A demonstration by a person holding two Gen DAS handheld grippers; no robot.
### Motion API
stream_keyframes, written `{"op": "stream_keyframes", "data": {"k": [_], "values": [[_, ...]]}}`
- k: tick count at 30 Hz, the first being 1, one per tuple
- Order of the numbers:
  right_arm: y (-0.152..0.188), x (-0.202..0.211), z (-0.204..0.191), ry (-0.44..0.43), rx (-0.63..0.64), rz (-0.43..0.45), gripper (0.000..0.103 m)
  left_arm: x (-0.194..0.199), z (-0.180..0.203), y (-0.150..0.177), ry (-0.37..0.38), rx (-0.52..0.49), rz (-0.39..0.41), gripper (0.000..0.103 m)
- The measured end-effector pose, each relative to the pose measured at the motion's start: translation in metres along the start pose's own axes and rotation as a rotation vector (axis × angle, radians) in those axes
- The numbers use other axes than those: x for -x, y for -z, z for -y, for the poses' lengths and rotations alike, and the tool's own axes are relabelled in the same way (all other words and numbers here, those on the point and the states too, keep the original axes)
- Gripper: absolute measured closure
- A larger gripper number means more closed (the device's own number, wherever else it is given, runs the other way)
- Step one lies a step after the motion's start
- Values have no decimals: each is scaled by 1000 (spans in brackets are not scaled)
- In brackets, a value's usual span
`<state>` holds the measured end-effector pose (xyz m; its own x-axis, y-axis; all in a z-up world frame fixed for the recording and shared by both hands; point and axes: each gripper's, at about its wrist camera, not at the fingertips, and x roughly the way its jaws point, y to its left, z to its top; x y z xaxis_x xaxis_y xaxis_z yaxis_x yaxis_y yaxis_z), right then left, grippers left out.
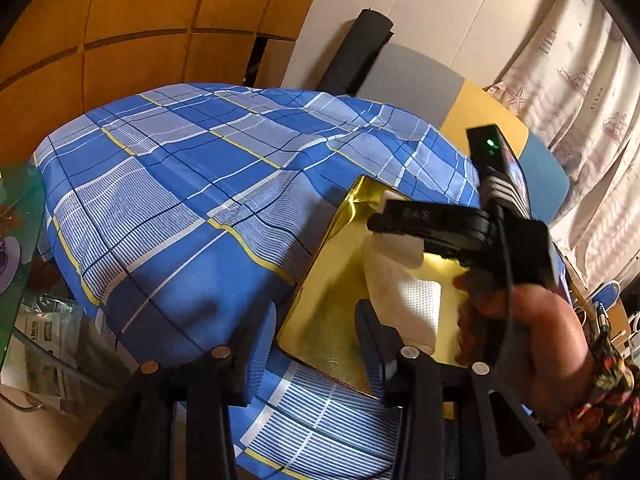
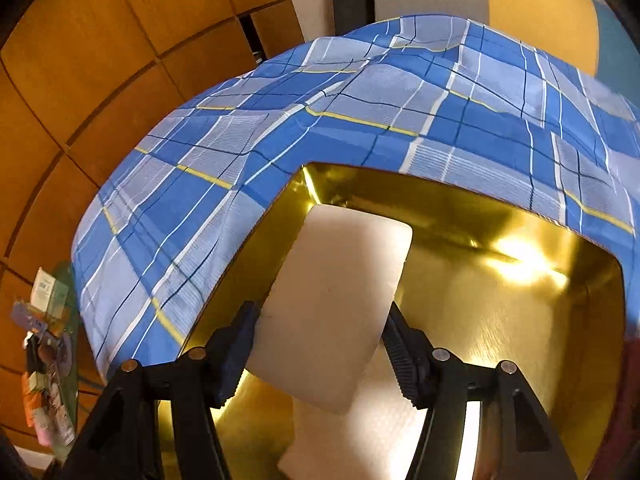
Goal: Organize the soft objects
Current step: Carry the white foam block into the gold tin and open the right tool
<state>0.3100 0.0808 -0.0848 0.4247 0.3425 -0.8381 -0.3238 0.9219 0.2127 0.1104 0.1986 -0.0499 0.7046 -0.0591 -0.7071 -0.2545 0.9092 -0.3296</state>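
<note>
Inside the gold box (image 2: 500,300) on the blue plaid cloth (image 2: 320,120): one white foam block (image 2: 332,300) pinched between right gripper (image 2: 320,340) pads above a white towel (image 1: 412,300); left gripper (image 1: 316,344), jaws spread, empty, astride the box's near wall.

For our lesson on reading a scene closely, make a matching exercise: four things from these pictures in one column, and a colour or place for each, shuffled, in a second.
Things:
1. white foam block
2. gold box
3. checked bedsheet
4. left claw

Descriptions:
A. blue, with white and yellow lines
B. between the right claw's fingers, over the box
C. shiny yellow inside, open on the bed
D. empty, over the near edge of the box

Pairs: 1-B, 2-C, 3-A, 4-D
</note>
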Motion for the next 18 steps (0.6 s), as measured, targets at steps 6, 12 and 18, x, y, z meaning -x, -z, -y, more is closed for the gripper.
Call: {"op": "stream_keyframes", "data": {"k": [6, 12, 18], "values": [[-12, -20, -5, -13, -7, 9, 35, -2, -6, 0, 12, 34, 2, 62], [-14, -15, -8, 0, 9, 34, 23, -1, -7, 0, 13, 43, 7, 62], [-2, 24, -1, -12, -5, 98, 22, -2, -3, 4, 48, 49, -21, 62]]}}
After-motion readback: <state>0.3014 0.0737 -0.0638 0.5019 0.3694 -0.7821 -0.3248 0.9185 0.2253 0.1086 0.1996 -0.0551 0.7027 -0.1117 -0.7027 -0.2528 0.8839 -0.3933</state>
